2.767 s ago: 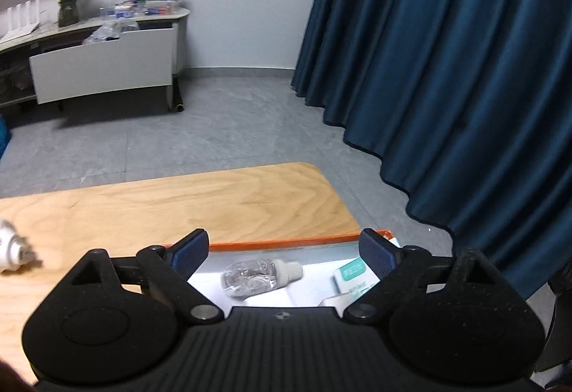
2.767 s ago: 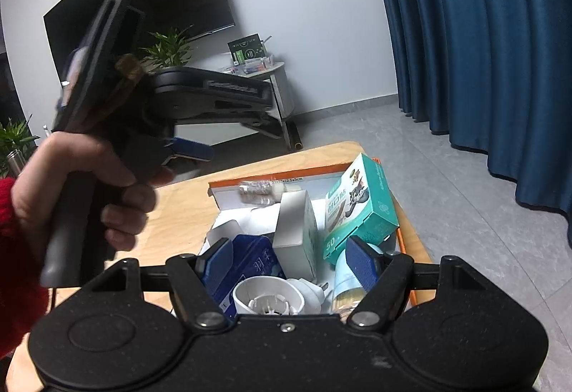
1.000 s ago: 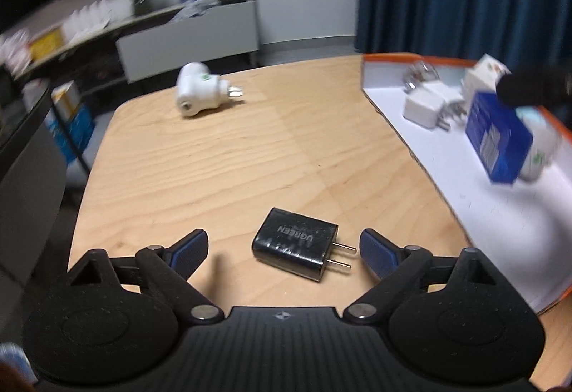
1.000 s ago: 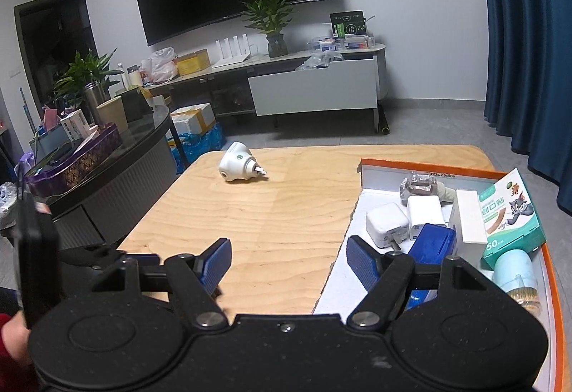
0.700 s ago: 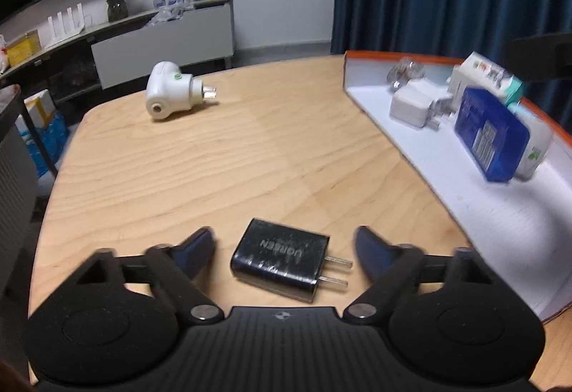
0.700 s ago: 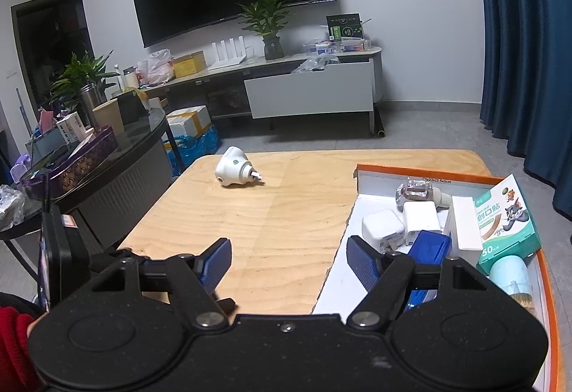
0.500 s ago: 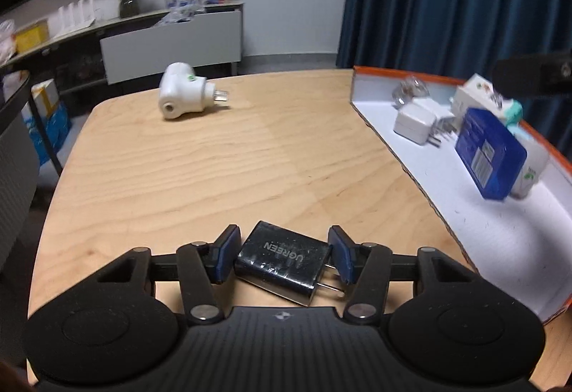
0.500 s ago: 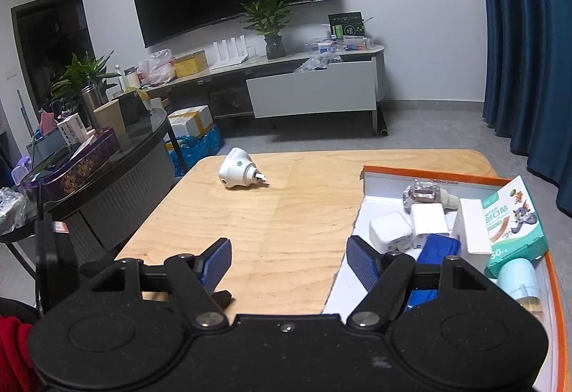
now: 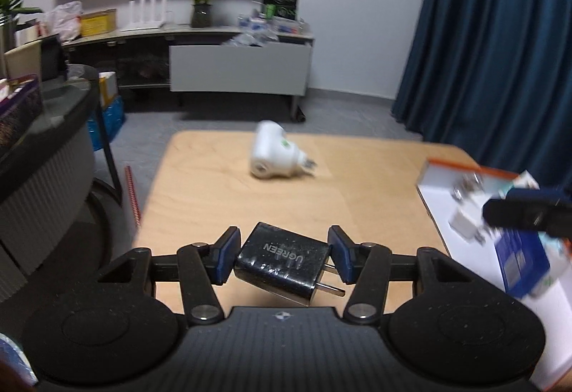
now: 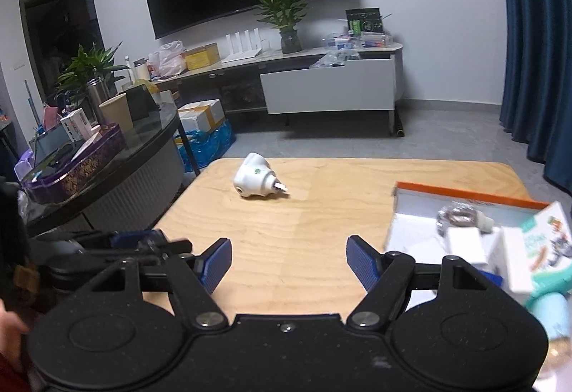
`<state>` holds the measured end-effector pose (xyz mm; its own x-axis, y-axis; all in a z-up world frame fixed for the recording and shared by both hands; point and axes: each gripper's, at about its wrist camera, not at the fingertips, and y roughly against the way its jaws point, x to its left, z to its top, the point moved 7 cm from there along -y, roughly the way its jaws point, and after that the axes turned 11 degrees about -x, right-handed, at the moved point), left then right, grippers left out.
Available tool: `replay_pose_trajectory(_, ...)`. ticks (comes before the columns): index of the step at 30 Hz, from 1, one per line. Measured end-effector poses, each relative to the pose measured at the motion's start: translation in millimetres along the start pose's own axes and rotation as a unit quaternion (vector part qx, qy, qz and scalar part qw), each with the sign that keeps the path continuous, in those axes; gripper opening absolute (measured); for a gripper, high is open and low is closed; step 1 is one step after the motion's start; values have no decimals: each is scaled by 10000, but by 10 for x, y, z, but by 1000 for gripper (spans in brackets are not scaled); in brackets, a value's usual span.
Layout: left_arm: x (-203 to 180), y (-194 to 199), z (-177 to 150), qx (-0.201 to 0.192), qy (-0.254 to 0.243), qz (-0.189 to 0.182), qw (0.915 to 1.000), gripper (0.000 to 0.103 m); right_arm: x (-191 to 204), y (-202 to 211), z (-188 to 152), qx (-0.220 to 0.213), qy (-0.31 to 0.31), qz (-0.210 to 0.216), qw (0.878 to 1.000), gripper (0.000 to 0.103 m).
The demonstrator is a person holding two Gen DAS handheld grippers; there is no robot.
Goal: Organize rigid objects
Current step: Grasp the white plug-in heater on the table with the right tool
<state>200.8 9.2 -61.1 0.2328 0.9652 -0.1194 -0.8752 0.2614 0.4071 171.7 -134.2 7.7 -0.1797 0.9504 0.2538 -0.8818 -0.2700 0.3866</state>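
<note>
On the wooden table point(image 10: 321, 213), the orange-rimmed tray point(image 10: 464, 193) serves as landmark. The step in hand is carrying: the left gripper point(image 9: 282, 258) is clamped on one black charger point(image 9: 286, 263), lifted clear, left of the tray. Next, it likely needs moving over the tray and releasing. The right gripper point(image 10: 289, 261) stands wide, empty, beside the tray's left edge. One white plug adapter point(image 10: 255, 181) lies farther left.
</note>
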Motion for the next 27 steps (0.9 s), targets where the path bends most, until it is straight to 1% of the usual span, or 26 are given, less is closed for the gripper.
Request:
replay_pose_trajectory(2,94,-38,75,-33,60,105,9999,54,69,-162,37,42,42,71,10000,87)
replay_pose_trajectory(5,197,-124,136,-44,111,210,9997,54,196,-434,95,28,264,146,9995,90)
replay_pose_trajectory(11,401,-266,235,-51,239,415,9988,54,401,-1089,149,182,570,410,9974,92)
replay_pose_trajectory(16,589,-390,305,-5,443,600,9972,54,459,-1636,143,362,749,409,9957,92)
replay_pose_trajectory(20,601,-466,320,32,476,647,9968,54,472,-2031,92,528,993,348,9930,93)
replay_pose_trajectory(25,604,-517,323,78,513,660,9965,54,509,-2423,39,658,1300,380,9886,93)
replay_pose_trajectory(27,613,-524,321,96,528,689,9962,54,519,-2556,10,771,1405,381,9863,93)
